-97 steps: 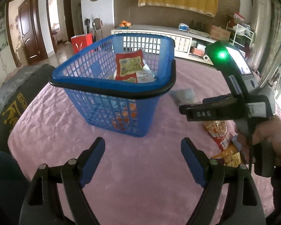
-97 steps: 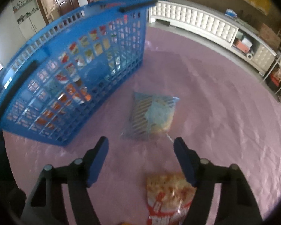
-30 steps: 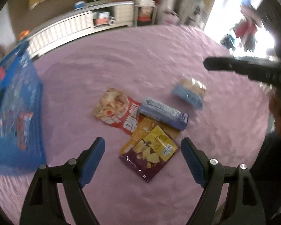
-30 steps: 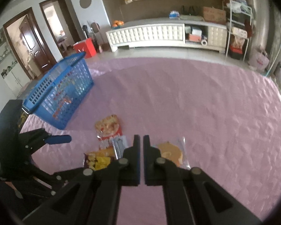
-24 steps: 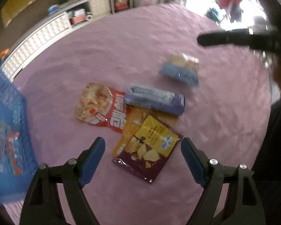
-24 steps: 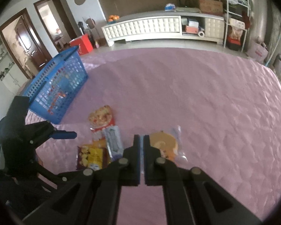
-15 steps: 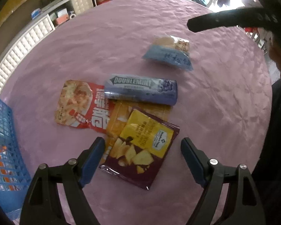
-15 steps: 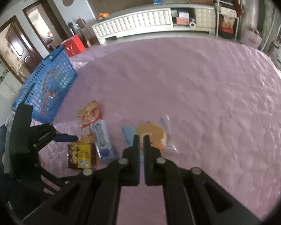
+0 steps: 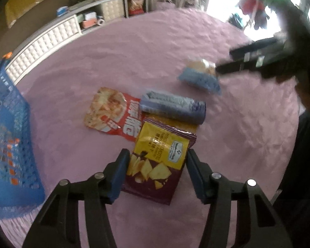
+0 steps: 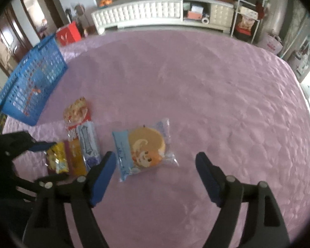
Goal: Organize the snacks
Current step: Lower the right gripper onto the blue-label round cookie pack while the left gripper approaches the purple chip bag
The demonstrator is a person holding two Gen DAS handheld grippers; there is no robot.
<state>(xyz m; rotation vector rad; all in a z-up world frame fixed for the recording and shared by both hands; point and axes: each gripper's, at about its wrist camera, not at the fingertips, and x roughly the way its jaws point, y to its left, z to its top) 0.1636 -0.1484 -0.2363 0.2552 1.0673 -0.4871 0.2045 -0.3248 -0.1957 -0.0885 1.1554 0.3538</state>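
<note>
Left wrist: chip bag [image 9: 158, 161] btwn closing jaws.

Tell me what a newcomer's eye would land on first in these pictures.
First, the yellow and purple chip bag lying on the pink quilt, with the left claw closing around it. Next, the clear pastry pack with a cartoon squirrel lies just ahead of the opening right claw. A blue basket stands off at the quilt's left edge.
</note>
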